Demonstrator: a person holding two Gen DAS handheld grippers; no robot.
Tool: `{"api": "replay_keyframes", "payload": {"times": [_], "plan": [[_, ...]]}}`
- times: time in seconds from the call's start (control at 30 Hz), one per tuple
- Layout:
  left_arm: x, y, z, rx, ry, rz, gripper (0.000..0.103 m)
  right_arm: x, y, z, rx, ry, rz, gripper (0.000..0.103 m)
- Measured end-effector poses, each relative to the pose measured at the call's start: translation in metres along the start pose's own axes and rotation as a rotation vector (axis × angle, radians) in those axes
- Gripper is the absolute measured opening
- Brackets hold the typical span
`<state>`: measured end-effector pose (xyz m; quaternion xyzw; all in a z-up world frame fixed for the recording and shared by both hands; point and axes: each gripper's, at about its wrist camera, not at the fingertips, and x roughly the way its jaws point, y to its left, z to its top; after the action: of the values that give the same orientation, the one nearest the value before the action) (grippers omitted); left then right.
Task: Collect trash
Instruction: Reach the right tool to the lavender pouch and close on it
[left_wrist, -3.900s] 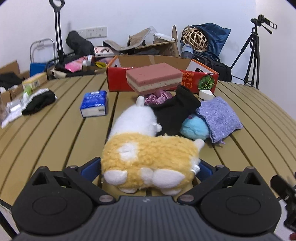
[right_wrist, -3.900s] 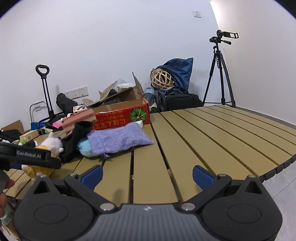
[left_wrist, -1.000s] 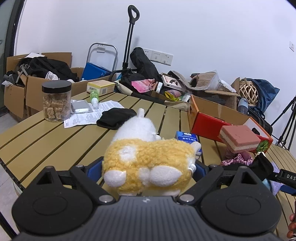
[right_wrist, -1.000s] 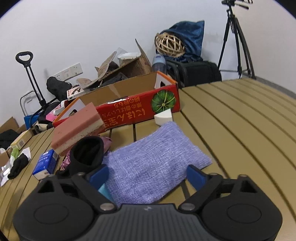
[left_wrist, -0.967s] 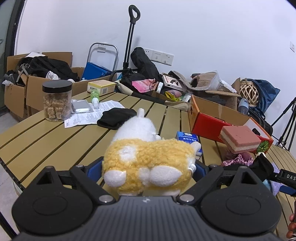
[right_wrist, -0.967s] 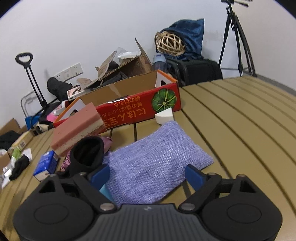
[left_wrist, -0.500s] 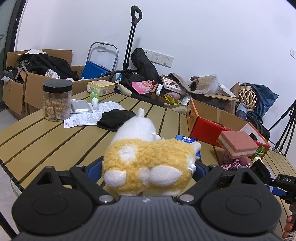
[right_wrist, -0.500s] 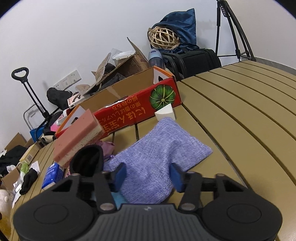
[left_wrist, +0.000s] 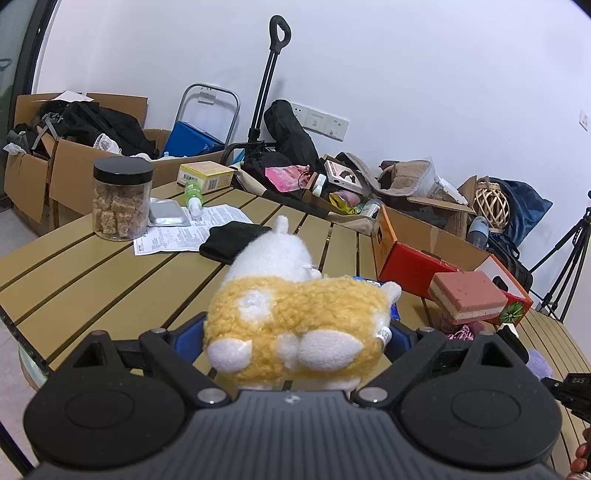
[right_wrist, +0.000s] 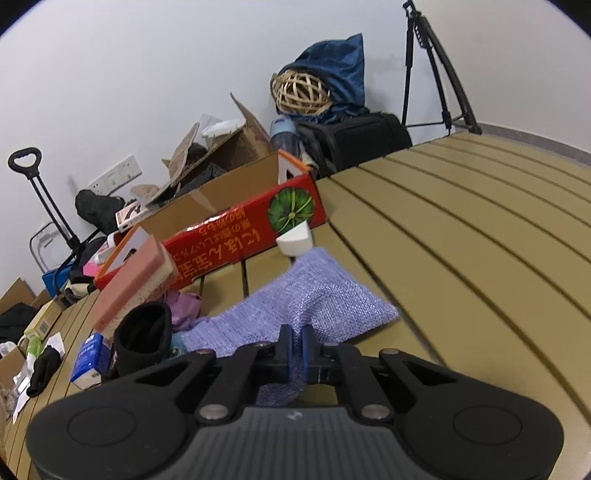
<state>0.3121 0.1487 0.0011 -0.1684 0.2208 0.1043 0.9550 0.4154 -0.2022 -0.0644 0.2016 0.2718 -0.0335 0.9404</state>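
My left gripper (left_wrist: 295, 334) is shut on a yellow and white plush toy (left_wrist: 291, 314), its blue pads pressing on both flanks above the slatted table (left_wrist: 92, 280). In the right wrist view my right gripper (right_wrist: 295, 350) is shut on the near edge of a purple woven cloth (right_wrist: 314, 295), which bunches up between the blue pads. The rest of the cloth lies on the table in front of a red cardboard box (right_wrist: 236, 240). A pink sponge block (right_wrist: 133, 277) leans on the box's left end.
A black sock (right_wrist: 144, 336), a blue tissue pack (right_wrist: 88, 358) and a white wedge (right_wrist: 295, 240) lie near the cloth. Further left on the table are a jar (left_wrist: 122, 199), a paper sheet (left_wrist: 177, 232) and a black cloth (left_wrist: 229, 240). Boxes and bags crowd the wall.
The right gripper's jaws went from wide open to shut, pinching the purple cloth, and its view rolled a little. The left gripper kept the plush toy and barely moved.
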Motion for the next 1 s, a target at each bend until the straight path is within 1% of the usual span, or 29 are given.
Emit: {"api": "replay_keyframes", "payload": {"times": [0.23, 0.43, 0.63, 0.8, 1.0], "plan": [[-0.002, 0.001, 0.0, -0.005, -0.002, -0.002, 0.093, -0.027, -0.014, 0.004, 0.014, -0.059, -0.006, 0.002], [-0.002, 0.0, 0.0, -0.006, -0.004, -0.003, 0.093, -0.052, -0.019, 0.0, 0.006, -0.09, 0.019, 0.002], [-0.002, -0.002, 0.0, 0.004, 0.002, -0.003, 0.093, -0.067, -0.02, -0.011, -0.023, -0.09, 0.06, 0.002], [-0.001, -0.006, 0.0, 0.021, 0.001, -0.001, 0.093, -0.071, -0.022, -0.021, -0.024, -0.083, 0.093, 0.002], [0.002, -0.01, -0.002, 0.038, 0.004, 0.005, 0.093, -0.076, -0.021, -0.022, -0.014, -0.097, 0.135, 0.002]]}}
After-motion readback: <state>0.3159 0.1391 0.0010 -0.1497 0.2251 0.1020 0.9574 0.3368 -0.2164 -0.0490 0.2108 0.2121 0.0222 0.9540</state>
